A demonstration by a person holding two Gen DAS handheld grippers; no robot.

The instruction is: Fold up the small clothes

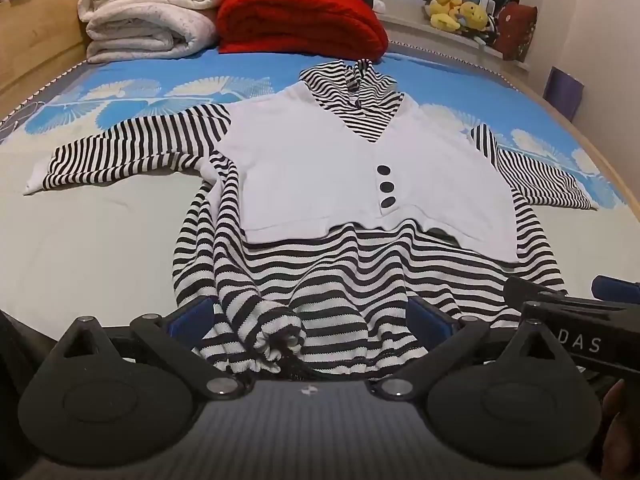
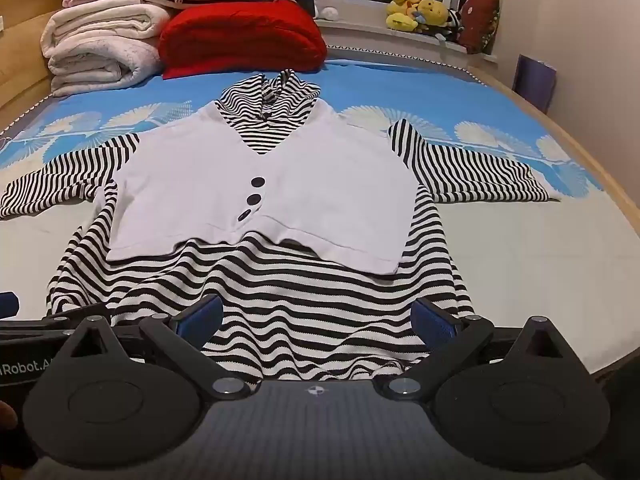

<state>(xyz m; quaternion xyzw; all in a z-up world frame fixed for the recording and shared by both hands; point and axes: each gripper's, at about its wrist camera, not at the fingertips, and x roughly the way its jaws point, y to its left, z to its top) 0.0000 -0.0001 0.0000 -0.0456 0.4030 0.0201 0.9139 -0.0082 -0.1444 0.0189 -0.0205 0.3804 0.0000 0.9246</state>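
We hold two grippers side by side, tilted down over the near edge of a bed. The left gripper (image 1: 312, 320) has its blue-padded fingers (image 1: 192, 316) spread wide, with the bunched bottom hem of a small striped garment (image 1: 320, 280) lying between them, gripped by neither pad. The right gripper (image 2: 318, 320) likewise has its fingers (image 2: 434, 322) wide apart over the flatter part of the same hem, closed on nothing. The garment lies face up on the bed (image 1: 100, 240), its long axis running straight away from us: hem nearest, striped hood (image 1: 356, 80) pointing to the far end. A white vest panel (image 1: 340, 176) with three dark buttons (image 1: 387, 187) covers the chest, and the striped sleeves (image 1: 132, 152) stretch out to either side. Beyond the hood sit a folded red blanket (image 1: 300, 24) and, just to its left, rolled white blankets (image 1: 148, 20). Yellow plush toys (image 1: 460, 12) rest on the window ledge farther back.
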